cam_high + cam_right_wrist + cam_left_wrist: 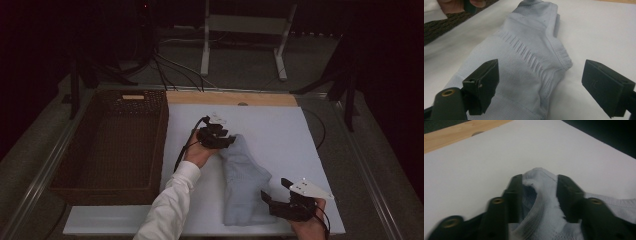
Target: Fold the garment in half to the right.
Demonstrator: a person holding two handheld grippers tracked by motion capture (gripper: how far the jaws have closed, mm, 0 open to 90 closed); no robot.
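Nearest the camera, the right hand-held gripper (276,198) hangs over the near end of a pale blue sock (243,185), its jaws spread wide on either side of the ribbed cuff without touching it. At the far end, the left hand-held gripper (226,141) has the toe of the sock between its jaws; the cloth bunches up between the pads there, so I judge it gripped.

The sock lies flat on the white bench (280,130), just right of the dark wicker basket (107,145). Its long axis runs from the near edge away toward the back, leaning slightly left, toe far and cuff near, with the heel bulging to the right about halfway along.

My reading is that the work is at the grasping stage: one end is taken, the other not yet. Next the right jaws need to sink and close on the cuff, so both ends can be lifted or folded together.
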